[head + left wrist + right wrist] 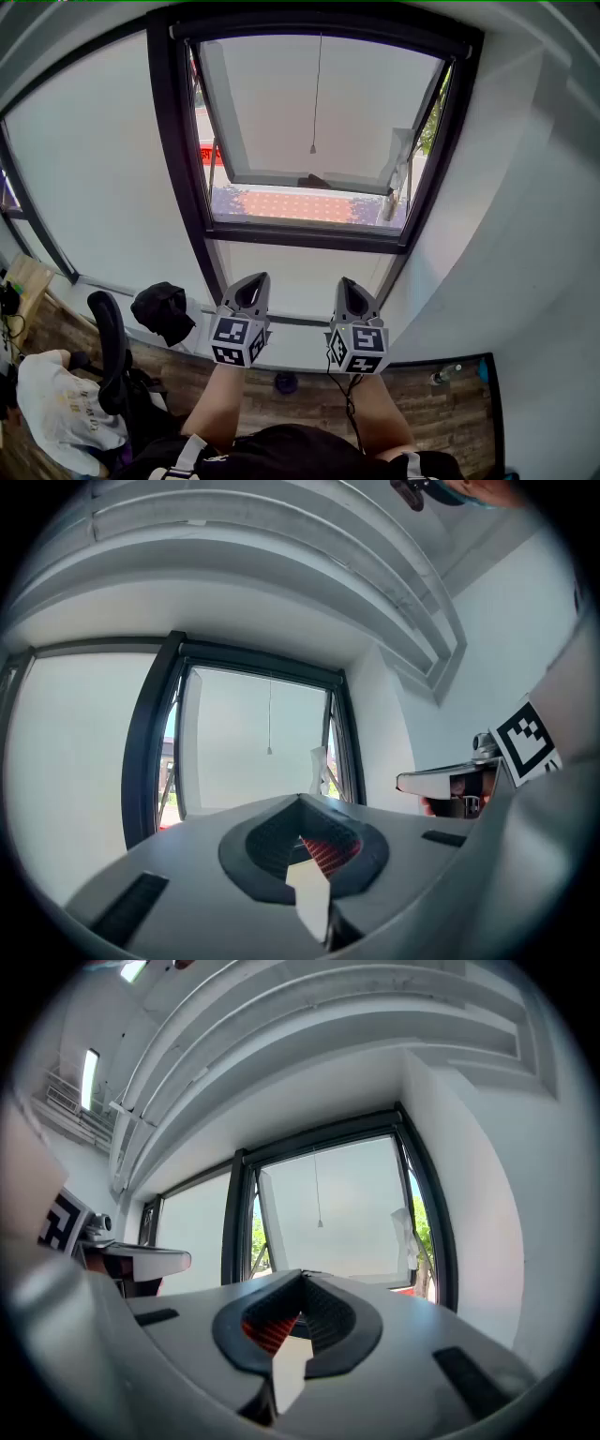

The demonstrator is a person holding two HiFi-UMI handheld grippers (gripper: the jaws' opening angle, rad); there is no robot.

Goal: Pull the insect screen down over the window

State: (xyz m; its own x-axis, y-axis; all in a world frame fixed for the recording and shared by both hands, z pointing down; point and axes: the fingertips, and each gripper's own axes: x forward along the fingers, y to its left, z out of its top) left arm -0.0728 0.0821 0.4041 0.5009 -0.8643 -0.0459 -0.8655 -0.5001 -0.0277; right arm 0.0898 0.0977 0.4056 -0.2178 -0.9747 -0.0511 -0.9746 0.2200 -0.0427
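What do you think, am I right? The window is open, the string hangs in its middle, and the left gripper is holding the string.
Not quite. The head view shows the left gripper shut on nothing, well below the string. The window is open, and the string does hang in its middle.

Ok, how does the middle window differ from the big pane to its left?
The middle window has its sash swung outward, showing paving outside; the left pane is shut flat. A pull cord hangs in front of the middle window; none over the left pane. Both have dark frames and bright whitish glass.
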